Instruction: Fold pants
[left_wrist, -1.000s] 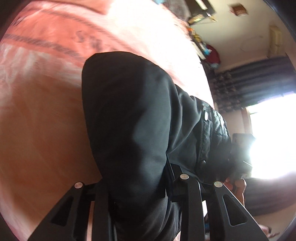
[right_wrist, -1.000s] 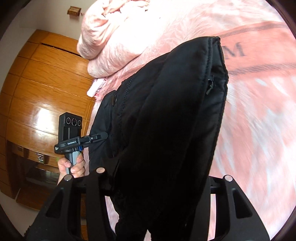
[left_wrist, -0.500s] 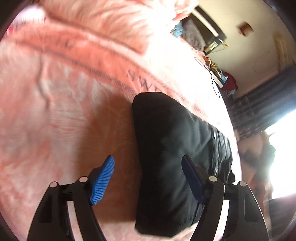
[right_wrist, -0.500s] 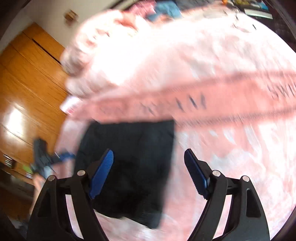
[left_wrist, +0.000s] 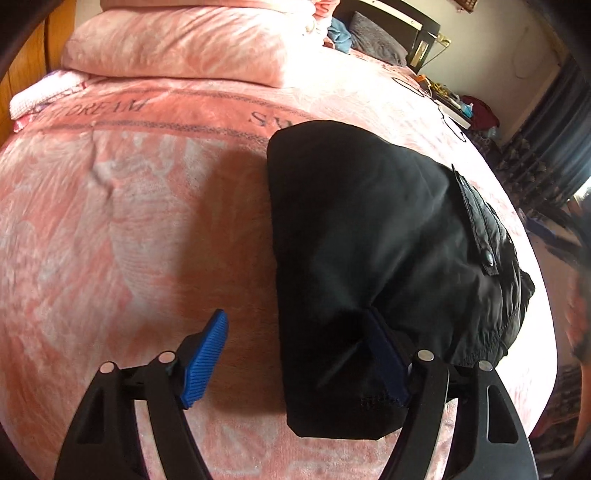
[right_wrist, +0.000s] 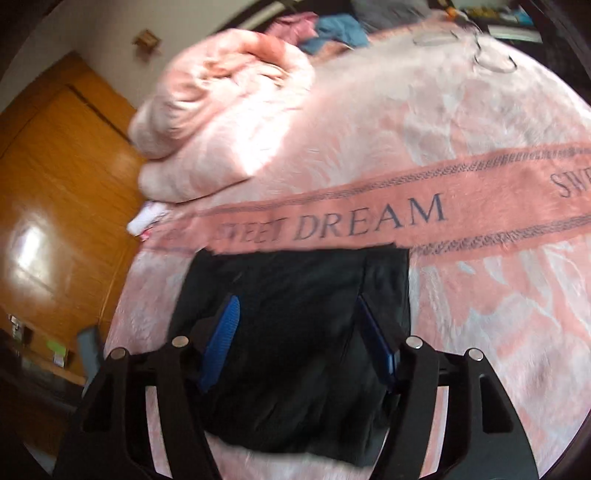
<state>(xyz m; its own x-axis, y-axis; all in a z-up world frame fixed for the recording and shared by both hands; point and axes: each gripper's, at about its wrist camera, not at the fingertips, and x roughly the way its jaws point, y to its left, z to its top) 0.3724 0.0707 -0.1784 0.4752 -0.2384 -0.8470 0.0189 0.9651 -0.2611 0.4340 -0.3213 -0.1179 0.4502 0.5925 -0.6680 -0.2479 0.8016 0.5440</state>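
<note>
The black pants (left_wrist: 369, 236) lie folded in a compact block on the pink blanket (left_wrist: 110, 221); a snap pocket flap shows on their right side. My left gripper (left_wrist: 295, 362) is open and empty, just above the near left edge of the pants, its right finger over the fabric. In the right wrist view the pants (right_wrist: 295, 295) lie below the "SWEET DREAM" band. My right gripper (right_wrist: 295, 336) is open and empty, hovering over them.
A folded pink quilt (left_wrist: 177, 44) lies at the head of the bed, also in the right wrist view (right_wrist: 229, 103). A wooden wardrobe (right_wrist: 55, 184) stands to the left. Cables (right_wrist: 491, 55) and clutter lie at the far bed edge. Dark curtains (left_wrist: 546, 147) hang at the right.
Both grippers were shut on the pants a second ago, holding them up. They let go, the pants dropped folded onto the blanket, and both grippers opened and pulled back.
</note>
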